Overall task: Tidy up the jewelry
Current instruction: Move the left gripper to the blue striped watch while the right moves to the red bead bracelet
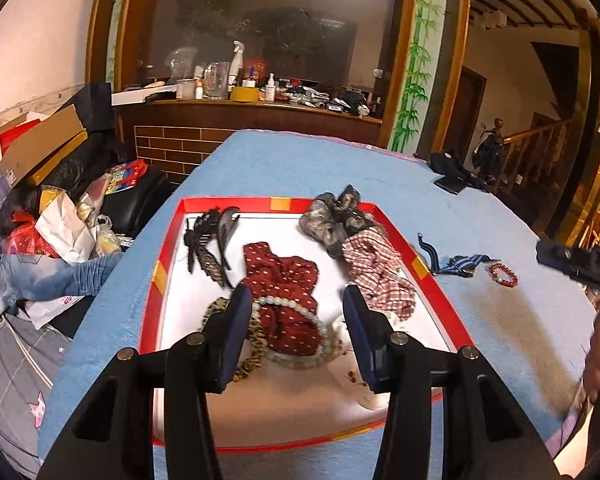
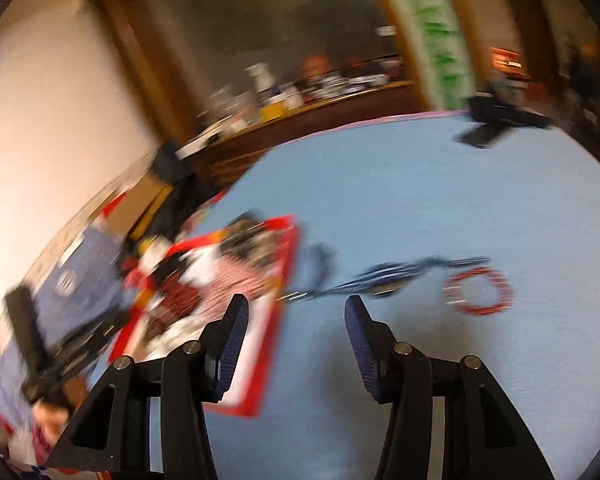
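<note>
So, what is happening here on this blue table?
A person with a gripper in each hand is sorting accessories into a red-rimmed tray. The left gripper hangs open over the pale bead bracelet and red scrunchie inside. The right gripper is open and empty; a red bead bracelet lies outside the tray.

A tabletop [image 1: 300, 160] covered in light blue cloth carries a red-rimmed tray [image 1: 384, 220] with a white floor. Just right of the tray, directly on the cloth, lie a blue striped ribbon [image 1: 464, 263] and, beside it, a red bead bracelet [image 1: 503, 273]. Well apart, at the far right edge, sits a dark object [image 1: 450, 174], too unclear to identify.
</note>
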Demonstrator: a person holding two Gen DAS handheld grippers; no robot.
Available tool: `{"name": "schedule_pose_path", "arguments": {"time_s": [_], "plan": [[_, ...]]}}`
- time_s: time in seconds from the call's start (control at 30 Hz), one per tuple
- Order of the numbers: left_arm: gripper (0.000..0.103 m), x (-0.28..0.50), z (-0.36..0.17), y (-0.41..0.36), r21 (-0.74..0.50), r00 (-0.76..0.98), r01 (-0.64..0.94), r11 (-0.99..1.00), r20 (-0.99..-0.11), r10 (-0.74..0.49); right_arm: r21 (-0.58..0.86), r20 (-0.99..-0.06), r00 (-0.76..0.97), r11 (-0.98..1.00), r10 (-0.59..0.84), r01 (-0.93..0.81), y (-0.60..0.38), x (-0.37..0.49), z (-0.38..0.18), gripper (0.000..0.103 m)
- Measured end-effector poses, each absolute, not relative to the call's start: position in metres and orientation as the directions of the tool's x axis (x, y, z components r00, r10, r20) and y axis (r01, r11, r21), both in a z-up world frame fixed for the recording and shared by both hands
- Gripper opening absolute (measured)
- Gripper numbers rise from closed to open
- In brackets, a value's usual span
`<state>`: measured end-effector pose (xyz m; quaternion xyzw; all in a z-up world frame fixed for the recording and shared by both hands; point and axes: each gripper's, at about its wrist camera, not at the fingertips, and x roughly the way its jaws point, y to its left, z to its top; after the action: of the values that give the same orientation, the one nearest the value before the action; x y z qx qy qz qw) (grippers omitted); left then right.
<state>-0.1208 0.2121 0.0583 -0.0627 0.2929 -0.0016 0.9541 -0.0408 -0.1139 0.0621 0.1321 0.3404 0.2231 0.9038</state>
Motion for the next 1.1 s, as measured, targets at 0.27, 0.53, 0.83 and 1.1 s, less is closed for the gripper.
{"name": "schedule_pose_path", "arguments": {"time_s": [0.27, 0.53, 0.83, 1.1], "plan": [[0.046, -0.115, 0.062, 0.152, -0.098, 0.796, 0.097, 0.990, -0.590, -0.136, 0.437, -0.599, 0.728, 0.898, 0.333, -0.050, -0.208, 0.004, 0.039, 0.054], [0.046, -0.096, 0.047, 0.039, -0.089, 0.688, 0.315, 0.945, -0.665, -0.292, 0.598, -0.611, 0.678, 0.799, 0.410, 0.056, -0.248, 0.016, 0.006, 0.056], [0.047, -0.051, 0.053, -0.039, -0.014, 0.631, 0.405, 0.914, -0.720, -0.290, 0.653, -0.570, 0.693, 0.755, 0.441, 0.057, -0.260, 0.010, 0.006, 0.059], [0.053, 0.043, 0.055, -0.011, -0.003, 0.584, 0.337, 0.942, -0.783, -0.212, 0.678, -0.550, 0.687, 0.735, 0.475, 0.035, -0.257, 0.006, 0.006, 0.061]]}}
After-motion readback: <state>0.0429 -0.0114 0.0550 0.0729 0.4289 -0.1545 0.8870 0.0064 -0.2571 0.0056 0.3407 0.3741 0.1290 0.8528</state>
